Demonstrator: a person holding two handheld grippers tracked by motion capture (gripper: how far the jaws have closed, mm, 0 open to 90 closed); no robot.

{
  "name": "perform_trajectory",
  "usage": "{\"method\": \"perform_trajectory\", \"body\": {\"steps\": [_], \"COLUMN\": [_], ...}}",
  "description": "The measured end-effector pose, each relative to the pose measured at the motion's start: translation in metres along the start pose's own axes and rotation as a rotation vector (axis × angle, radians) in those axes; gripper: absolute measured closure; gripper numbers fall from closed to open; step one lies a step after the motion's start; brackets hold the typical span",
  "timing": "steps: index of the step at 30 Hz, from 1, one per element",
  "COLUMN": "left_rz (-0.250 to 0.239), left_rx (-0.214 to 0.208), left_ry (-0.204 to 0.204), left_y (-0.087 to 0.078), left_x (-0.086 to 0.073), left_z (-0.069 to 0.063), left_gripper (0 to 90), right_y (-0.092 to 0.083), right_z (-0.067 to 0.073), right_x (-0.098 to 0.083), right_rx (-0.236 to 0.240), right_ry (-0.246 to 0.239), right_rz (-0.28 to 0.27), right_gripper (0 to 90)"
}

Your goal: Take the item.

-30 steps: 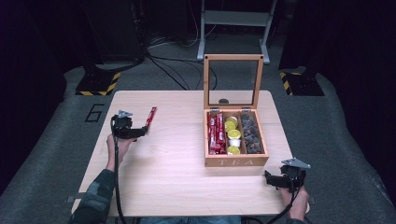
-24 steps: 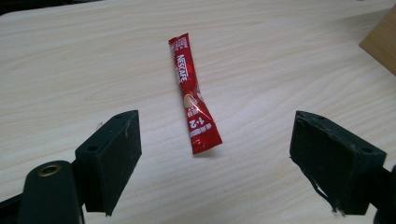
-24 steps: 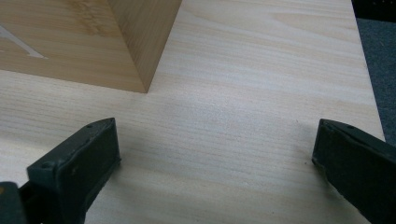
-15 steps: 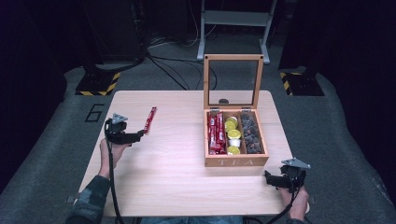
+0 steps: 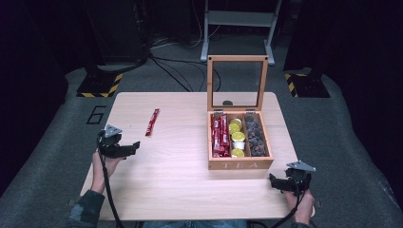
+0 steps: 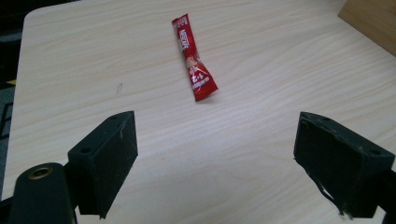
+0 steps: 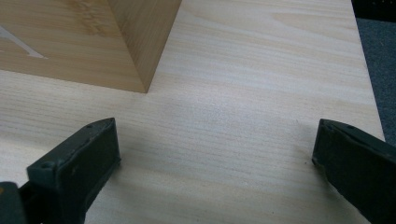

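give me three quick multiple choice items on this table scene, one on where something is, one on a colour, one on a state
1. Where does the slim red foil sachet lie?
A. on the bare light wooden table, left of the box
B. inside the box
C. between the right gripper's jaws

2. What colour are the round lidded pods in the middle compartment of the wooden tea box?
A. blue
B. yellow
C. white

3. How is the box's glass-paned lid?
A. shut flat
B. taken off and laid on the table
C. standing open

Answers:
1 A, the left gripper view shows it flat on the wood ahead of open, empty jaws.
2 B, the high view shows yellow tops.
3 C, the frame stands upright at the box's back edge.
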State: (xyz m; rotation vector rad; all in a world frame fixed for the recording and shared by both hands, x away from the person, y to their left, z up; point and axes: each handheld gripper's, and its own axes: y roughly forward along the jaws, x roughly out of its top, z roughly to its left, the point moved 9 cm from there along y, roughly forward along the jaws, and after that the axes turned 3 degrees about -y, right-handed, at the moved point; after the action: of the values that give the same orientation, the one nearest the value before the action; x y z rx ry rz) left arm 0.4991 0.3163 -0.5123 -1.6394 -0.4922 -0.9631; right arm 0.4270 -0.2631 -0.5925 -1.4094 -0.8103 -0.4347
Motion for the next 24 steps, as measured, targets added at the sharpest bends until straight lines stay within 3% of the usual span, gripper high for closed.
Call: {"method": "perform_trajectory", "body": {"steps": [7,17,24], "left_rz": [-0.002,0.07,0.101], "left_rx": [0.013,0.052,0.067], "left_ry": [-0.01,0.016,0.001], "left_y": [-0.009,-0.018,-0.016], "left_x": [-0.019,-0.062,-0.089], "left_z": [0.002,0.006,0.006], "left_gripper": [13.7,13.1,11.9], "right_y": [0.0,0.0,0.0], "right_z": [0.0,0.0,0.0], "right_x": [0.0,0.0,0.0], "right_rx": [-0.002,-0.003,-0.003], "right_ry": [0.001,0.0,0.0], "right_rz": [0.002,0.003,0.003], "right_gripper": [0.1,0.1,0.1]}}
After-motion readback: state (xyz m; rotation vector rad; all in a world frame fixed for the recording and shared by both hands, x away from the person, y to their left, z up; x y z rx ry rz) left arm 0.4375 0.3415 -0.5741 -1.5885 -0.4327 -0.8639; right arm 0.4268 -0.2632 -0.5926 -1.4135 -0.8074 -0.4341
